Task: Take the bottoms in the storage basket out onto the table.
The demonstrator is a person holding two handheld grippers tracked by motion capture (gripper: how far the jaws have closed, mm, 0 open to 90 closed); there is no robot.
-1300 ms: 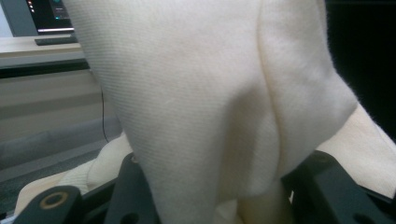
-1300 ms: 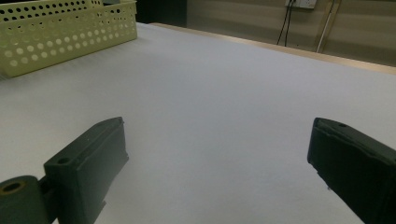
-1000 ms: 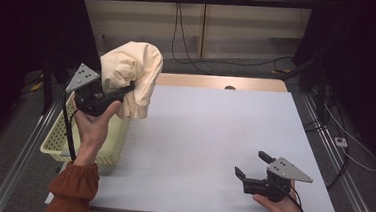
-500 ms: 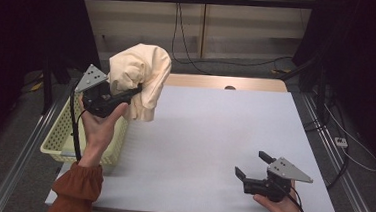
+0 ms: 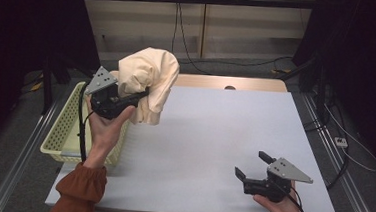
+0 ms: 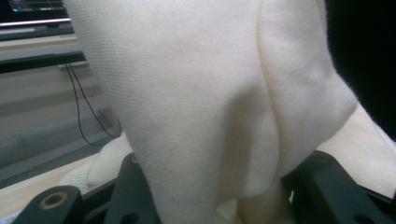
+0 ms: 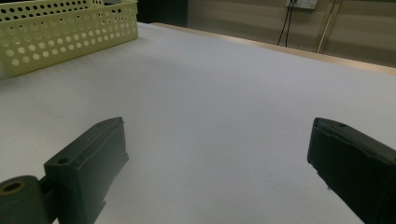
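Observation:
A cream cloth garment [image 5: 147, 80] hangs bunched in the air over the table's left part, held up by my left gripper [image 5: 135, 96], which is shut on it. In the left gripper view the same cloth [image 6: 210, 102] drapes between and over the black jaws, hiding what lies beyond. My right gripper [image 5: 252, 170] rests low near the table's front right, open, with bare white tabletop [image 7: 219, 107] between its wide-apart jaws.
A pale yellow perforated basket [image 5: 66, 132] stands at the table's left edge, partly off the side; its wall [image 7: 65, 32] is seen at the far left in the right gripper view. Metal rails run along both sides of the white table [image 5: 224, 133]. Cables lie on the floor behind.
My left gripper has carried the cloth rightward and a little higher, from above the basket toward the table. The right gripper has stayed put.

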